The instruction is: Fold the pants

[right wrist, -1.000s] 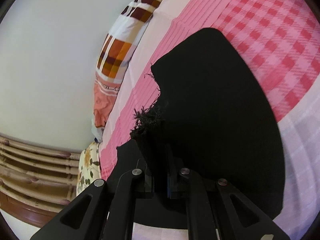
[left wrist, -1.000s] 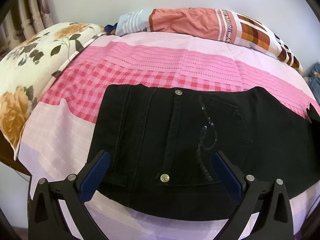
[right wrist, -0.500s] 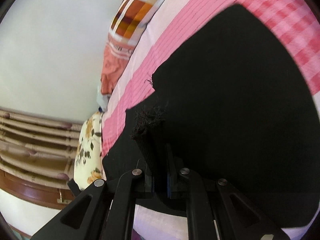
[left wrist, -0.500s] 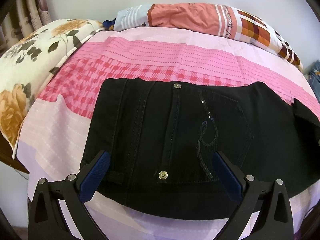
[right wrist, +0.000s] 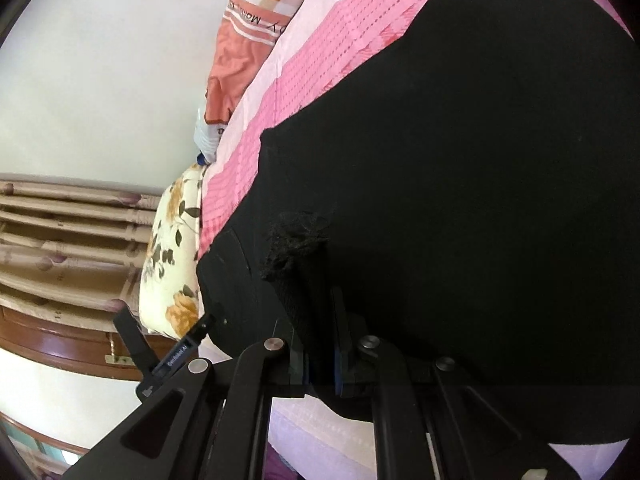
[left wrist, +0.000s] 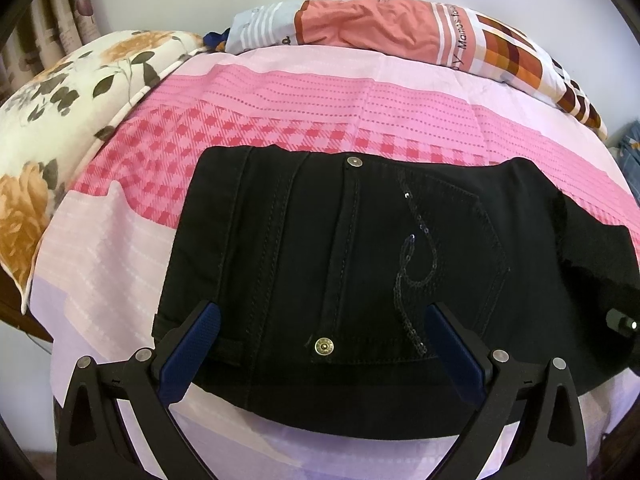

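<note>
The black pants [left wrist: 320, 264] lie flat on the pink bed, folded lengthwise, with the waistband at the left and a sequined back pocket [left wrist: 440, 248] facing up. My left gripper [left wrist: 320, 344] is open and empty, its blue pads above the near edge by the waist. My right gripper [right wrist: 318, 344] is shut on the frayed leg hem [right wrist: 296, 248] and carries it over the rest of the pants [right wrist: 480, 160]. The hem also shows at the right edge of the left wrist view [left wrist: 592, 248].
The bed sheet [left wrist: 320, 96] is pink with checks and stripes. A floral pillow [left wrist: 52, 128] lies at the left and a patchwork pillow [left wrist: 400, 32] along the far edge by the wall. A wooden headboard [right wrist: 60, 336] stands beyond the floral pillow.
My right gripper has carried the frayed hem along the pants toward the waist, and the folded leg now shows further into the left wrist view. My left gripper has barely moved.
</note>
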`<state>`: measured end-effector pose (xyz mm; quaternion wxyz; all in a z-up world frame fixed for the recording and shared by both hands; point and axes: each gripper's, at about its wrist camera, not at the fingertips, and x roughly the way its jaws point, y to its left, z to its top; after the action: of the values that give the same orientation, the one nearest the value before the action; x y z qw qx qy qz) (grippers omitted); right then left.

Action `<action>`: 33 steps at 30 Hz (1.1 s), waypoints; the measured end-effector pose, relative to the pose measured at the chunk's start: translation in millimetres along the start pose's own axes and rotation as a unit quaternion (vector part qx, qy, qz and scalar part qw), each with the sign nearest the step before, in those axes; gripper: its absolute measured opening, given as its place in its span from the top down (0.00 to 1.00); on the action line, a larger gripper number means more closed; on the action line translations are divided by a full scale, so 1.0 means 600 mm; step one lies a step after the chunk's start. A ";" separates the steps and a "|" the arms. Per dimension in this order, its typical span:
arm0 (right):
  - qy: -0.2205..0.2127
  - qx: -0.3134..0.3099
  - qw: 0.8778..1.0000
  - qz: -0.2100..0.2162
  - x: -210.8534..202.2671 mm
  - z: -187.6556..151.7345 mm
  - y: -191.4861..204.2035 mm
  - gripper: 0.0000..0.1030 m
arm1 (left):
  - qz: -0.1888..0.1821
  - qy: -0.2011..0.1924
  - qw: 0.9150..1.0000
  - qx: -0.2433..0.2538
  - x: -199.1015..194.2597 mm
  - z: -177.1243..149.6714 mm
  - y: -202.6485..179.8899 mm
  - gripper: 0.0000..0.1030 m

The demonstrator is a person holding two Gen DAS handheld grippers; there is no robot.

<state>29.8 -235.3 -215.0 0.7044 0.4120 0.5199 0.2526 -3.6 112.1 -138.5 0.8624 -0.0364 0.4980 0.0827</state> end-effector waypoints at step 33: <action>0.003 -0.022 1.000 0.007 0.013 -0.004 0.013 0.90 | 0.004 0.010 1.000 0.020 0.007 -0.004 -0.015 0.02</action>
<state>30.8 -224.5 -212.8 0.7095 0.3994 0.5136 0.2706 -1.6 103.1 -143.6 0.8579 -0.0179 0.5079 0.0761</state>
